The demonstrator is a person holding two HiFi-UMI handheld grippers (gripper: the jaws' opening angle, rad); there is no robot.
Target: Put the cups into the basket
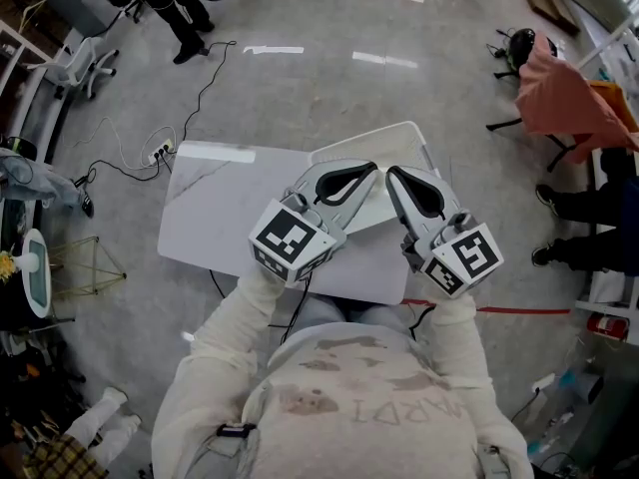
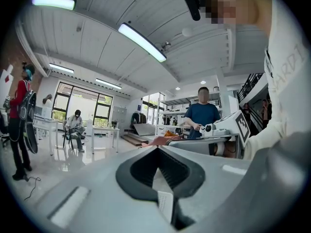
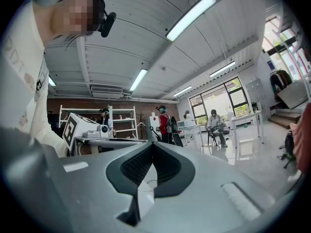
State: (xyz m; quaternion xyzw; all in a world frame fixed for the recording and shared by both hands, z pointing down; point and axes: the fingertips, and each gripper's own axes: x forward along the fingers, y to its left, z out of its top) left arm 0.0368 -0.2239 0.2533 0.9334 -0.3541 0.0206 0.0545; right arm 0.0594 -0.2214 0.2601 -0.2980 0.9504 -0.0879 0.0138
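No cup or basket shows in any view. Over a white marble-look table [image 1: 215, 208], the person holds both grippers up at chest height. My left gripper [image 1: 371, 169] points right and up, jaws closed tip to tip on nothing. My right gripper [image 1: 392, 173] faces it with its tips nearly touching the left one's, also shut and empty. The left gripper view shows the left gripper [image 2: 158, 147] aimed level across the room. In the right gripper view the right gripper [image 3: 152, 144] points at shelves and people.
A second white panel [image 1: 399, 140] lies at the table's far right corner. Cables and a power strip [image 1: 160, 152] lie on the floor to the left, near an office chair [image 1: 85, 63]. An orange cloth [image 1: 569, 98] and a seated person's feet [image 1: 549, 200] are at right.
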